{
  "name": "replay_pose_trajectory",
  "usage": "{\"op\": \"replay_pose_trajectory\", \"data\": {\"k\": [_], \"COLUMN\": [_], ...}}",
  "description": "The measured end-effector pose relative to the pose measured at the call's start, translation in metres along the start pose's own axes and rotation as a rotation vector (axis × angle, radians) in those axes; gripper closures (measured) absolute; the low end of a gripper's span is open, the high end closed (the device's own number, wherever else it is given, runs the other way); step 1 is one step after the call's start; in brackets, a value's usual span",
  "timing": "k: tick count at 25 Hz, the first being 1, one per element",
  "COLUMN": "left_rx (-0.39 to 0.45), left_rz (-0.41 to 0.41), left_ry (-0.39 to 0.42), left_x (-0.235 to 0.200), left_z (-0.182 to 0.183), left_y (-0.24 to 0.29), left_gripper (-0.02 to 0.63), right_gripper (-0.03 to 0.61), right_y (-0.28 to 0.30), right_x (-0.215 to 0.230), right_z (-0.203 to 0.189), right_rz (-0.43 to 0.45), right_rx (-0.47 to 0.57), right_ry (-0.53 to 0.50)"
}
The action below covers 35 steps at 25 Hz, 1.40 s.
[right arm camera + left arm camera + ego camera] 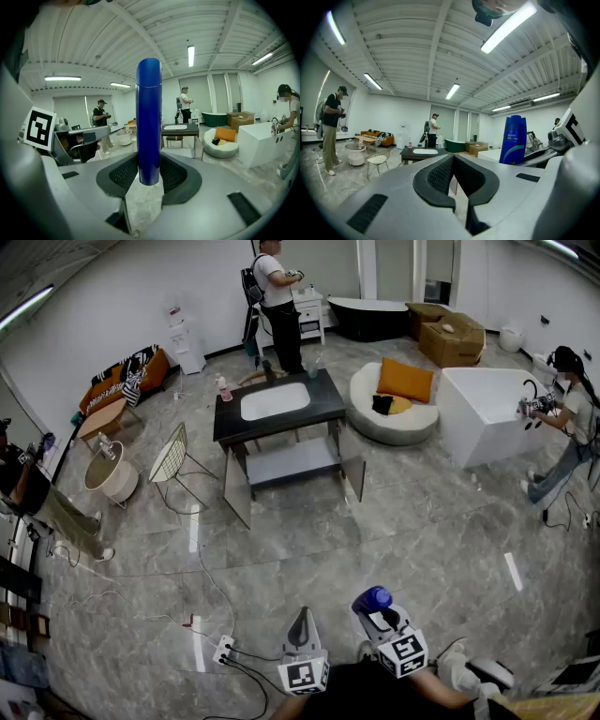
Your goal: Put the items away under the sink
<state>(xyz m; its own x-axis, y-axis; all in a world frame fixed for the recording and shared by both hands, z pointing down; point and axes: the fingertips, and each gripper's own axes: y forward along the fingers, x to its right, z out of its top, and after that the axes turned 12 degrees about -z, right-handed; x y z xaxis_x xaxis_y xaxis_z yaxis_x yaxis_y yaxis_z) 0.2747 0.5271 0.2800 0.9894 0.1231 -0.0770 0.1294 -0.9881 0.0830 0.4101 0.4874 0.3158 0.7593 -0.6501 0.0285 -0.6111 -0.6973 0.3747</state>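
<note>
The dark sink cabinet (319, 409) with a white basin (275, 400) stands across the room, several steps ahead. Both its doors (236, 489) hang open, showing a grey shelf (292, 461) below. A pink bottle (223, 388) stands on its top. My right gripper (380, 612) is shut on a tall blue bottle (149, 117) held upright, its cap (372, 598) seen from above. My left gripper (302, 629) is beside it, shut with nothing held. The left gripper view shows the blue bottle (514, 139) to the right and the sink cabinet (425, 151) far off.
Cables and a power strip (223, 649) lie on the floor just ahead to the left. A wire chair (173, 457) and a round white stand (111, 474) are left of the cabinet. A round cushion seat (394, 401) and a white tub (487, 413) are right. Three people stand around.
</note>
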Motion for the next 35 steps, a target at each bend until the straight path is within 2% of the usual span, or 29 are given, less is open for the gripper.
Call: {"op": "replay_pose_trajectory", "data": {"k": [16,29,35], "left_rx": [-0.001,-0.010,-0.019], "left_rz": [-0.003,-0.070,-0.077], "left_ry": [-0.019,-0.007,-0.022], "left_x": [-0.022,-0.075,-0.103], "left_z": [-0.006,-0.019,-0.018], "left_y": [-0.017,-0.035,-0.026], "left_gripper": [0.598,0.598,0.598], "right_gripper": [0.433,0.433,0.433], "right_y": [0.007,0.038,0.070], "right_x": [-0.025,-0.076,-0.085], "right_z": [0.002,0.010,0.012], "right_rz": [0.000,-0.057,-0.074], "right_rx": [-0.003,0.001,-0.015], "right_ry": [0.017,0.008,0.013]}}
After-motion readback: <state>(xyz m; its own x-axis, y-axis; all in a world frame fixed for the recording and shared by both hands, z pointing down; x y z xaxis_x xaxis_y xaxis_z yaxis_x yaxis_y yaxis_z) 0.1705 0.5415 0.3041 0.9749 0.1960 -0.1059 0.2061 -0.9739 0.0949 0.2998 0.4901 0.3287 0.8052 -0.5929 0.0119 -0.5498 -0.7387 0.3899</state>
